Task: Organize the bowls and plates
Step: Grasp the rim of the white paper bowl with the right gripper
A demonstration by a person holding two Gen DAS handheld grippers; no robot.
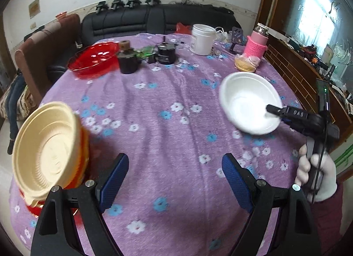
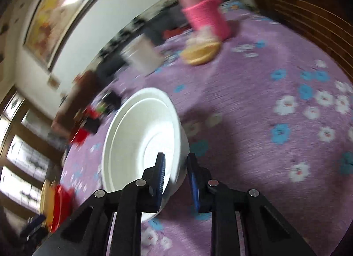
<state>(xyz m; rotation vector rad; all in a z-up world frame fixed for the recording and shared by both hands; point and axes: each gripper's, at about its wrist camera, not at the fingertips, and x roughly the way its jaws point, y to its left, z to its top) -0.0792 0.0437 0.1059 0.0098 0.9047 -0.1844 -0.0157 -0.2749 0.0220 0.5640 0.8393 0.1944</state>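
Note:
A white bowl (image 1: 249, 103) is held tilted above the purple flowered tablecloth at the right. My right gripper (image 2: 175, 167) is shut on its rim; the bowl (image 2: 141, 145) fills the middle of the right wrist view, and the gripper shows in the left wrist view (image 1: 273, 110). My left gripper (image 1: 175, 172) is open and empty, low over the cloth. A stack of cream and red plates (image 1: 47, 145) stands just left of its left finger, and it also shows in the right wrist view (image 2: 56, 205).
A red glass dish (image 1: 92, 59), a dark jar (image 1: 128, 61), a black round tin (image 1: 165, 54), a white tub (image 1: 201, 39), a pink-sleeved bottle (image 1: 257, 43) and a small yellow dish (image 1: 245, 63) stand along the far side. A wooden cabinet (image 1: 293, 68) is at the right.

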